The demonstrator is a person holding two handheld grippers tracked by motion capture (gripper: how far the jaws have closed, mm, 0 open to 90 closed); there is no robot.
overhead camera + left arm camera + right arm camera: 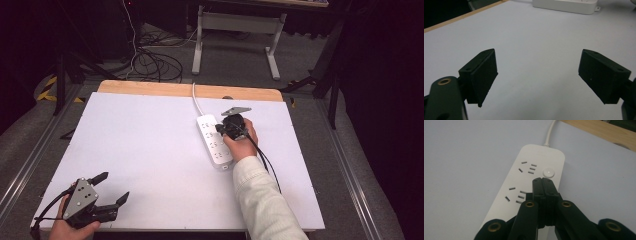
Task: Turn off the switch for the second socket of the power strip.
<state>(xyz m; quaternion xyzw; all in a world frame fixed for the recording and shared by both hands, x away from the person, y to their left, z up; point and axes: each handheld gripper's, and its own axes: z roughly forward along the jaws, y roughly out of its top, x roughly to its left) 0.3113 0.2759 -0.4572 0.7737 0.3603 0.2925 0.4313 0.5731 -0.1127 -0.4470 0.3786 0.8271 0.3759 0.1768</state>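
Two grippers work over a white table point(150, 150) with a wooden far edge. One thing matters on it: a white power strip point(215, 141), lying flat at about 1 o'clock from the table's middle, its long axis running from 11 to 5 o'clock. It is a slim bar with rounded ends. Its white cord point(196, 100) leaves the far end toward 12 o'clock and goes over the wooden edge. In the right gripper view its top shows rows of dark socket slots and a round white button point(548, 172) near the cord end.

The right gripper point(226, 128) hovers over the strip, jaws pressed flat together with nothing between them, their tips just short of the button. The left gripper point(111, 188) sits at 7 o'clock, near the table's front corner, well apart from the strip, jaws spread wide and empty above bare table.
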